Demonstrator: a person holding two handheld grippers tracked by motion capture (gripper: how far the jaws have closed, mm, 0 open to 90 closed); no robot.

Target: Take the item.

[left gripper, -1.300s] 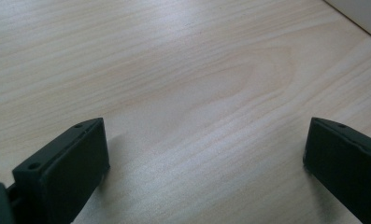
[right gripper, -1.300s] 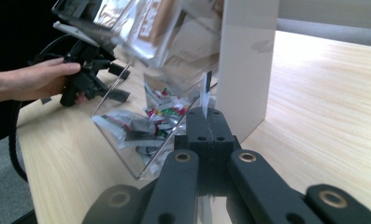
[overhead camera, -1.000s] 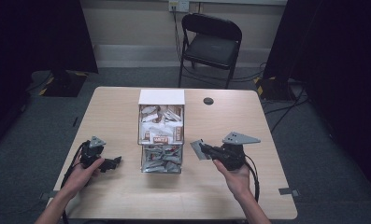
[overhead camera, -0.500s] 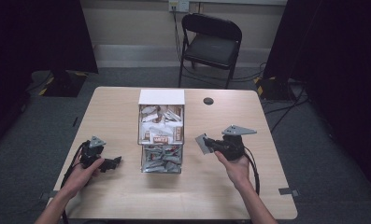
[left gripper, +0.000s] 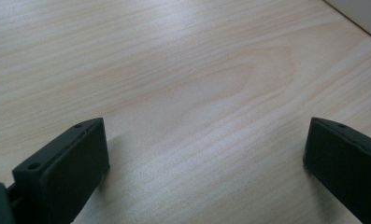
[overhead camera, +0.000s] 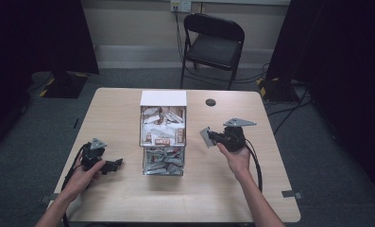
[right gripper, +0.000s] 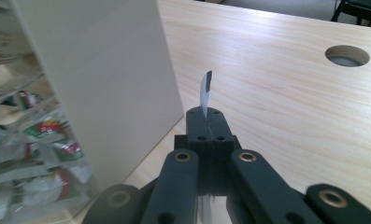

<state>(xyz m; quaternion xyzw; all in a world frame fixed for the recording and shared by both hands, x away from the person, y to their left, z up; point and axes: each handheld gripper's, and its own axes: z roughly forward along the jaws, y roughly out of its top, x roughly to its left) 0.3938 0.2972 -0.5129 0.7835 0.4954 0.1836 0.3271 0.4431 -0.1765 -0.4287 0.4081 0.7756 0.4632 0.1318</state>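
Right of the clear organizer [overhead camera: 162,137], your right gripper [overhead camera: 207,137] sits raised, clamped on a thin packet [right gripper: 205,88] with bare table [overhead camera: 251,189] around it, your left gripper [overhead camera: 116,164] rests wide open and empty, and the organizer's tiers hold packets.

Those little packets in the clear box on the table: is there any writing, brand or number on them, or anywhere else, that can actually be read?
None can be read.
Packets in the clear box: red and brown labels with pale marks, too blurred to read.
Packets seen from the right claw's camera: red and green print, too blurred.
Flat packet pinched in the right claw: seen edge-on, no print visible.
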